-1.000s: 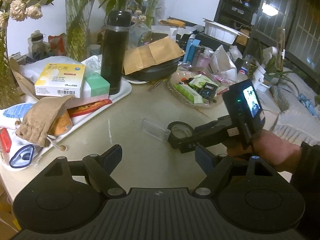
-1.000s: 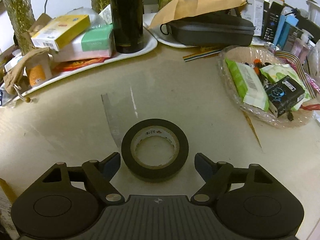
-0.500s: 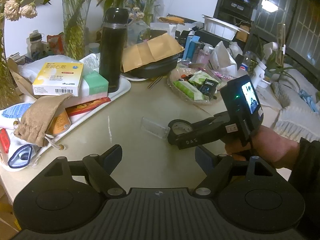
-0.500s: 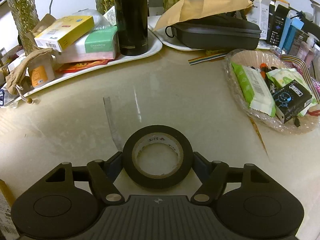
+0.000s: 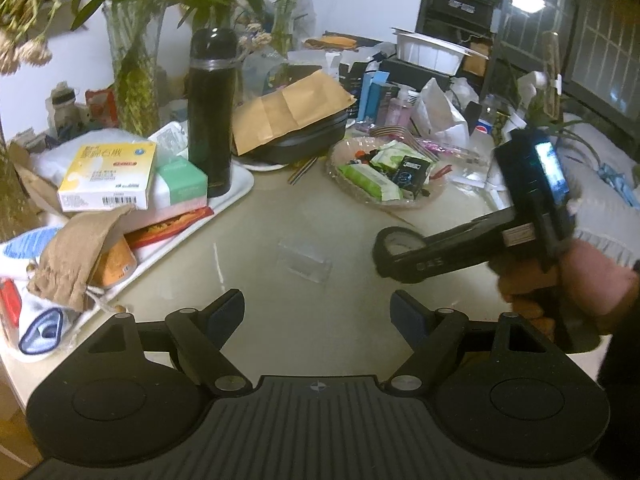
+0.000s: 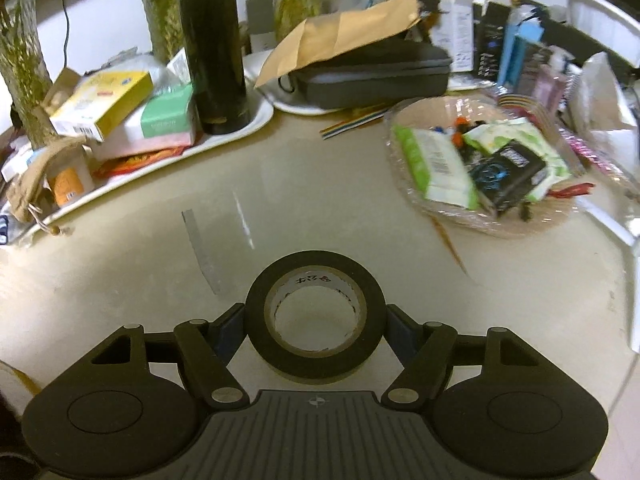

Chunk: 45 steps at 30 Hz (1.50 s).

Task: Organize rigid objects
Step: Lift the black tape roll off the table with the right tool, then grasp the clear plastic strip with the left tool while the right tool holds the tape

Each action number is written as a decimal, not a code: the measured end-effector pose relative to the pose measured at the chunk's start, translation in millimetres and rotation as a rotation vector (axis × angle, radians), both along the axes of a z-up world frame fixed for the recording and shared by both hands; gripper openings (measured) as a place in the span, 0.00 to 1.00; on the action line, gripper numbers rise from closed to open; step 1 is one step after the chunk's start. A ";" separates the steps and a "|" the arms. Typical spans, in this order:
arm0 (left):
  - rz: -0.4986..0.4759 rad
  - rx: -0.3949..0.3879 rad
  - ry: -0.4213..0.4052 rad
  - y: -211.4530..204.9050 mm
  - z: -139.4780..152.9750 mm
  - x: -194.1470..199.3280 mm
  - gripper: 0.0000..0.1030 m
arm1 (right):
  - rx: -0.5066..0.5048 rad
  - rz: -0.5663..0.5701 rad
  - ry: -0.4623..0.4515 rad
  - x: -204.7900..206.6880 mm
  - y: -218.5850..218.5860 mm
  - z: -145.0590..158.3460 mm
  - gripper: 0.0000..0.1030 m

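A black roll of tape (image 6: 256, 312) with a pale core sits between the fingers of my right gripper (image 6: 316, 330), which is shut on it and holds it above the beige table (image 6: 120, 280). The roll also shows in the left wrist view (image 5: 382, 240), held by the right gripper (image 5: 394, 256) at the right. My left gripper (image 5: 318, 314) is open and empty above the table's near edge. A clear plastic piece (image 5: 306, 260) lies on the table ahead of it.
A white tray (image 5: 240, 188) at the left holds a black flask (image 5: 210, 112), a yellow box (image 5: 108, 176) and a green tissue pack (image 5: 182, 182). A clear dish of packets (image 6: 476, 164) stands at the right. A black case (image 6: 372, 76) under a brown envelope lies behind.
My right gripper has closed on the tape roll and lifted it up off the table and to the right. My left gripper stays open and has barely moved.
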<state>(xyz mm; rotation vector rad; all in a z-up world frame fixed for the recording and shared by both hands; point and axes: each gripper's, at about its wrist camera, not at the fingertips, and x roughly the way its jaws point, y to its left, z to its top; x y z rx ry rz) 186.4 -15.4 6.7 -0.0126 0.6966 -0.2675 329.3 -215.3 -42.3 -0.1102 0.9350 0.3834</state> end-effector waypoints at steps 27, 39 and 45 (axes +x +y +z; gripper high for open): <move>-0.183 0.192 0.007 -14.2 -17.3 68.1 0.78 | 0.142 -0.079 -0.036 -80.2 -29.7 42.6 0.73; -0.233 0.208 0.073 -17.1 -38.4 107.8 0.78 | 0.154 -0.082 -0.024 -75.4 -33.3 41.9 0.73; -0.273 0.241 0.103 -24.0 -51.1 122.5 0.78 | 0.158 -0.071 -0.015 -74.1 -31.5 41.0 0.73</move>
